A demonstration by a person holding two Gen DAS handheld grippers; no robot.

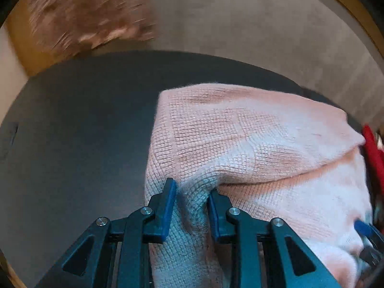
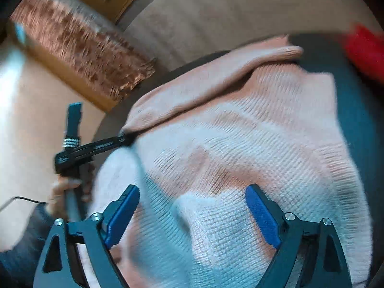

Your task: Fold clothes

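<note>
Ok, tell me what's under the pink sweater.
The pink sweater lies on a dark tabletop, which shows bare around it. Anything beneath the knit itself is covered and cannot be seen.

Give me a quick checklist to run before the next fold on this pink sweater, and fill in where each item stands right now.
1. Left hand-held gripper pinching the sweater: ok, knit is bunched between its fingers.
2. Right hand-held gripper holding fabric: not ok, its jaws are spread open above the knit.
3. Sweater lying on the dark table: ok.
4. Sweater flat: not ok, one flap is already doubled over.
5. Red item apart from the sweater: cannot tell, blurred.
</note>
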